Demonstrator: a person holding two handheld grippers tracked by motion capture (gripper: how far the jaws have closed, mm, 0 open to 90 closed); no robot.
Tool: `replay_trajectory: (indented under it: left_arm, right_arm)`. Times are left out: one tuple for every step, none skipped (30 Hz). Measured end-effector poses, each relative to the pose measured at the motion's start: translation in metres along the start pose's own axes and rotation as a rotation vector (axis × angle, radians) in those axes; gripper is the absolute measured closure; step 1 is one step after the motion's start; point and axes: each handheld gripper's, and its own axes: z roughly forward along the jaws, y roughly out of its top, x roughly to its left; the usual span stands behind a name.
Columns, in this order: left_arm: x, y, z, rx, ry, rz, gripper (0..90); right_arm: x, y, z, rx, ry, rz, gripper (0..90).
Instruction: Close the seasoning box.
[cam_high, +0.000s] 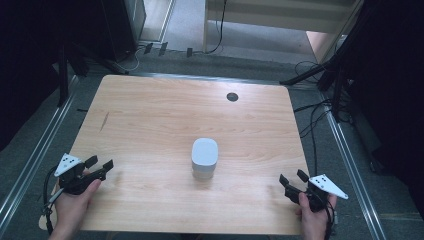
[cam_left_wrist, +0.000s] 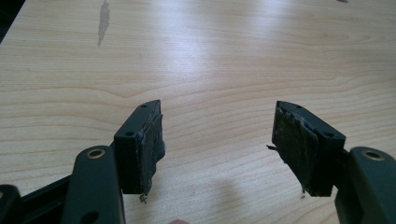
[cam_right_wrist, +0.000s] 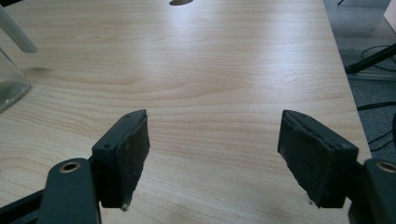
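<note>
Nothing started yet, judging by the layout. Jar (cam_high: 205, 158) stands upright near the middle of the desk (cam_high: 150, 115), white lid on top, clear glass body below. Nothing touches it.

Left tongs (cam_high: 100, 165) sit at the near left corner of the desk, jaws apart, empty, pointing roughly toward the jar but well apart from it. Left gripper view confirms: left tongs (cam_left_wrist: 217, 135) wide apart, bare wood between the worn pads (cam_left_wrist: 152, 144), nothing gripped.

Right tongs (cam_high: 292, 180) sit at the near right corner, jaws apart too, empty, also well apart from the jar. In the right gripper view the right tongs (cam_right_wrist: 212, 149) are spread wide over bare wood; the glass edge of the jar (cam_right_wrist: 11, 86) shows at the far left of that frame, so the tongs aim past it, not at it.

Both hands low at the near edge, the jar between them and further in.

Progress: zero as far as visible. Lid on the jar, jar not lifted, not tilted, not gripped. Left to do: everything. Likely one pair of tongs must go in and clamp the glass body, the other take the lid, but which does which can't be told. Dark grommet (cam_high: 232, 97) near the far edge, not involved. Dark streak (cam_high: 104, 121) on the wood at left, just a mark.
</note>
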Motion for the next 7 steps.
replay_trajectory:
  left_arm:
    - [0.0000,0.0000,0.0000,0.000,0.000,0.000,34.1]
    - [0.0001,0.0001,0.0004,0.002,-0.001,-0.001,34.1]
    - [0.0001,0.0003,0.0006,0.004,0.001,-0.002,34.2]
    - [0.0003,0.0006,0.0011,0.010,-0.001,-0.001,34.2]
    - [0.0002,0.0007,0.0013,0.013,0.000,-0.002,34.3]
    - [0.0001,0.0007,0.0016,0.011,0.002,0.000,34.5]
    - [0.0001,0.0007,0.0016,0.011,0.002,0.000,35.1]
  right_arm:
    - [-0.0004,0.0000,-0.0002,-0.001,0.002,0.008,25.4]
    - [-0.0009,-0.0001,-0.0002,-0.003,0.004,0.012,25.5]
    - [-0.0009,0.0000,-0.0002,-0.001,0.003,0.013,25.4]
    - [-0.0007,0.0001,-0.0001,0.000,0.001,0.013,25.4]
    - [-0.0005,0.0001,0.0002,0.001,0.001,0.010,25.4]
    - [-0.0001,0.0001,0.0004,0.002,-0.001,0.006,25.5]
    - [-0.0001,0.0001,0.0004,0.002,-0.001,0.006,25.5]
